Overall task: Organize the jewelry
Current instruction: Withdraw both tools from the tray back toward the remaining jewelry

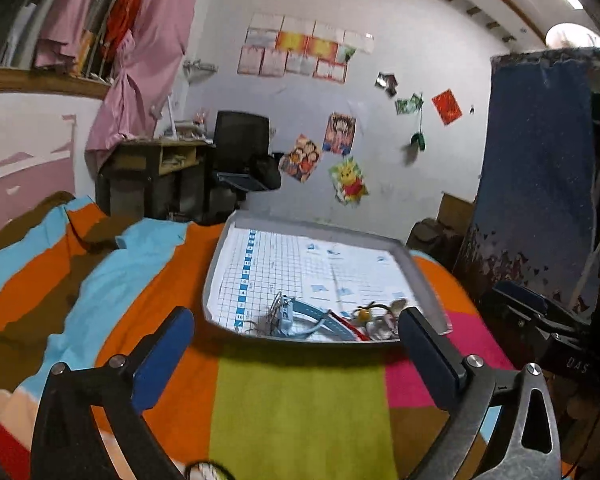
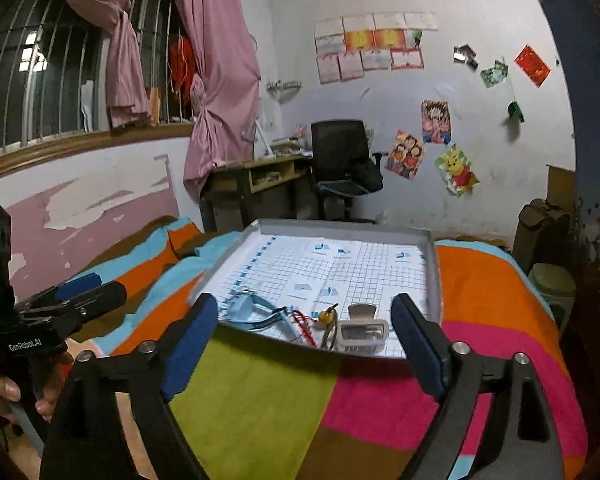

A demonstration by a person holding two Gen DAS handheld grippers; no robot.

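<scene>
Your left hand-held gripper [image 1: 296,322] and right hand-held gripper [image 2: 304,320] both gape empty near the tray [image 2: 434,276]; hair clip [image 2: 362,334] inside, on bed [image 2: 256,392].

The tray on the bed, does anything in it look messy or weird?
Yes. The blue strap, red cord, yellow charm and hair clip are heaped at the tray's near edge; the rest is bare.

"GenRobot.AI" on left tool [image 2: 86,292]; "10" on tray [image 1: 216,264] sheet
</scene>
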